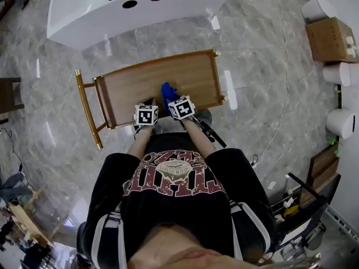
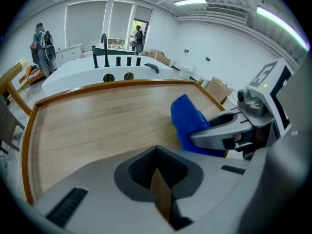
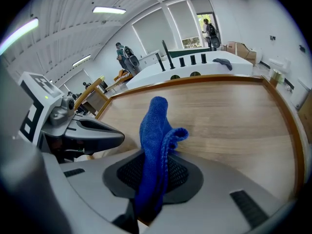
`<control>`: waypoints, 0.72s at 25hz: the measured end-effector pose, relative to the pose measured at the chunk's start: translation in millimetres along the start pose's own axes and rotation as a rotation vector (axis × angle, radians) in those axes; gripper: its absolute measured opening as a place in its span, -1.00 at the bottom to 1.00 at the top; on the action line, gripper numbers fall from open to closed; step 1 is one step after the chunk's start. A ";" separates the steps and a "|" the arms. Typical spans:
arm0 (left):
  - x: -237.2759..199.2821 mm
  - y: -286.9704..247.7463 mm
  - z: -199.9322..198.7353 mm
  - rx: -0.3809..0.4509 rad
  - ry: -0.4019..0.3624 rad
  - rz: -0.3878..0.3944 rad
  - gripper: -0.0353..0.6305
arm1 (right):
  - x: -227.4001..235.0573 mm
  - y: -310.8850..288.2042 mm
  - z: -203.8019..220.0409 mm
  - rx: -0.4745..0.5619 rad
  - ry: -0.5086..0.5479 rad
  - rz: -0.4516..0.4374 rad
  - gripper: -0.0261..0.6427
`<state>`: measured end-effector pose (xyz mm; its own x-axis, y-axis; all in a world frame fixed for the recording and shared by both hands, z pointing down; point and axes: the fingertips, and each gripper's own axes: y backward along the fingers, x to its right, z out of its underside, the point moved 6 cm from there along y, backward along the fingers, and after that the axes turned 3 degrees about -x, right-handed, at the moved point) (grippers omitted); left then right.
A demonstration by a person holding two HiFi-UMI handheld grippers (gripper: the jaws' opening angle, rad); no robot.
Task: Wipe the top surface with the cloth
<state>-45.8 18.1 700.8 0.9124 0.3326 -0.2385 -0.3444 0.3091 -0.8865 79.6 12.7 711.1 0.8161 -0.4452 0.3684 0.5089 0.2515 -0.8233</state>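
Observation:
A wooden top surface (image 1: 140, 86) with a raised rim sits on a gold-framed cart in front of me. My right gripper (image 3: 153, 177) is shut on a blue cloth (image 3: 156, 140), which sticks up out of its jaws over the near edge of the wood. The blue cloth (image 1: 168, 90) shows above the right marker cube in the head view, and the same blue cloth (image 2: 187, 118) sits at the right in the left gripper view. My left gripper (image 2: 157, 172) is shut with nothing in it, just left of the right one, at the near edge of the wooden surface (image 2: 97, 121).
A white counter (image 1: 112, 10) with black taps and two holes stands beyond the cart. Gold cart handle (image 1: 87, 108) at the left. Cardboard boxes (image 1: 331, 38) and white rolls (image 1: 339, 122) at the right. People stand far off in the room (image 2: 44, 43).

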 end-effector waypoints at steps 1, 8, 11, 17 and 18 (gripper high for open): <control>1.8 -1.7 -0.5 -0.003 -0.007 0.003 -0.76 | 2.4 0.9 1.3 0.003 -0.006 0.006 -0.67; 10.9 -8.6 -5.9 -0.009 -0.044 0.023 -0.76 | 13.5 8.5 6.9 0.014 -0.028 0.034 -0.67; 16.7 -11.8 -7.5 -0.018 -0.062 0.028 -0.76 | 20.3 11.9 10.6 0.012 -0.029 0.036 -0.67; 27.4 -16.1 -13.3 -0.024 -0.099 0.047 -0.76 | 33.0 23.1 14.9 0.022 -0.057 0.065 -0.67; 29.2 -16.9 -14.5 -0.025 -0.104 0.050 -0.76 | 34.9 24.6 15.6 0.024 -0.061 0.071 -0.67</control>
<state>-10.2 9.7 703.1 0.8658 0.4385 -0.2411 -0.3820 0.2680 -0.8845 124.8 16.8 710.4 0.8651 -0.3724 0.3361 0.4552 0.3014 -0.8378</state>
